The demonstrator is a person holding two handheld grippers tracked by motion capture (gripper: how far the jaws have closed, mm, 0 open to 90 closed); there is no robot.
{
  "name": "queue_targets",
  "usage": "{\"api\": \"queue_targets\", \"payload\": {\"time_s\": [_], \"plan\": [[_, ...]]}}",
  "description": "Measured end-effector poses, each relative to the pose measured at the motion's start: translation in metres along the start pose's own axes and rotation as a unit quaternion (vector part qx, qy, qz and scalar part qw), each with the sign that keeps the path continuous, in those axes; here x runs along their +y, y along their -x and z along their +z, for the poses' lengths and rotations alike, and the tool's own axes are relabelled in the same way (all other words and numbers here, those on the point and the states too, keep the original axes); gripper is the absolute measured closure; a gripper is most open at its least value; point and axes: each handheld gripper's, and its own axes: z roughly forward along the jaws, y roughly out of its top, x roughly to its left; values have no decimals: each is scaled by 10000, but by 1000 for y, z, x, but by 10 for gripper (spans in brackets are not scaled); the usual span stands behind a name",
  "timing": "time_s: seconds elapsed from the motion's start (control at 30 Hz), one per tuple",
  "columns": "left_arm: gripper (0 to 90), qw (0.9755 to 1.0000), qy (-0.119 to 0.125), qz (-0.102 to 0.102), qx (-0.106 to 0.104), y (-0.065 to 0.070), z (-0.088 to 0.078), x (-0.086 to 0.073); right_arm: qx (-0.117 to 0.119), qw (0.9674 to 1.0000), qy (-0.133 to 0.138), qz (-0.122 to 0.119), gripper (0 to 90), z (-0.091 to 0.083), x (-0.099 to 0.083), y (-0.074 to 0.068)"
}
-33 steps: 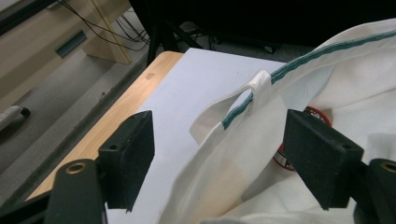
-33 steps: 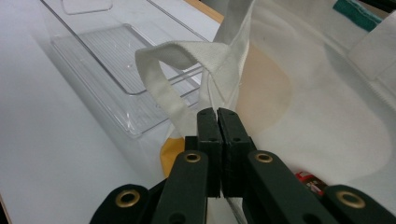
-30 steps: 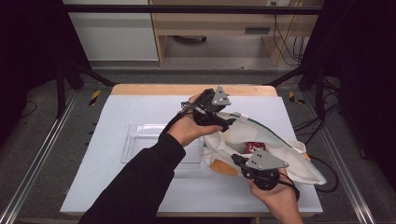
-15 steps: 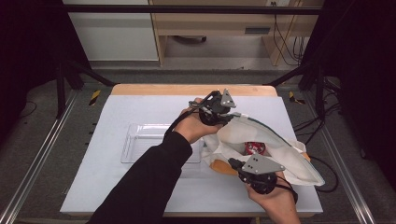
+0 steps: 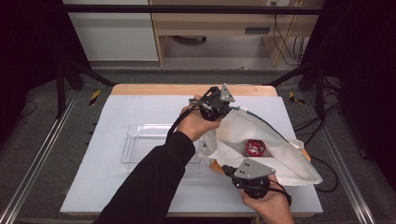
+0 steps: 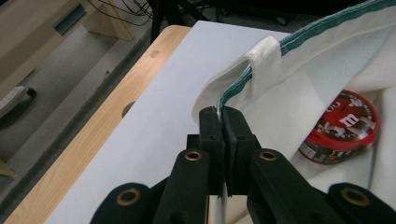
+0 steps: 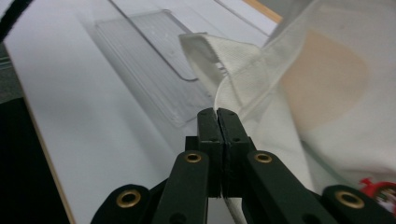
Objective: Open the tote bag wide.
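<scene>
Two hand-held grippers pinch the white bag (image 5: 266,140) on the surface: the left hand-held gripper (image 6: 223,114), whose jaws have just closed, grips the far green-edged rim; the right hand-held gripper (image 7: 217,113) grips the near rim. Between them the mouth gapes, with a red tin (image 5: 255,147) inside.

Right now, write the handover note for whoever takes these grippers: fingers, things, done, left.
Left gripper: its fingers have just closed on the green-trimmed rim of the white cloth bag, on the far side of the mouth, beside a handle loop.
Right gripper: fingers shut on the bag's near edge.
Things: the bag lies on the white table, its mouth held open between the two grippers. A red round tin sits inside. A clear plastic tray stands left of the bag, nothing seen in it.
Done: both edges gripped, mouth open.
Left: probably the tin, either taken out or bagged for good; keep both grips meanwhile.
</scene>
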Motion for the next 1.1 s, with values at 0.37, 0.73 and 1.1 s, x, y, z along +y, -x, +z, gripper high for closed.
{"api": "queue_targets", "payload": {"time_s": [0.37, 0.73, 1.1], "plan": [[883, 9995, 69, -299, 107, -12, 4, -7, 96, 9999, -137, 8, 893, 14, -4, -11], [883, 9995, 102, -193, 246, 1, 2, -4, -429, 9990, 104, 102, 430, 6, -12, -15], [883, 9989, 209, -390, 183, -6, 3, -6, -957, 9953, -138, 88, 478, -9, -31, -9]]}}
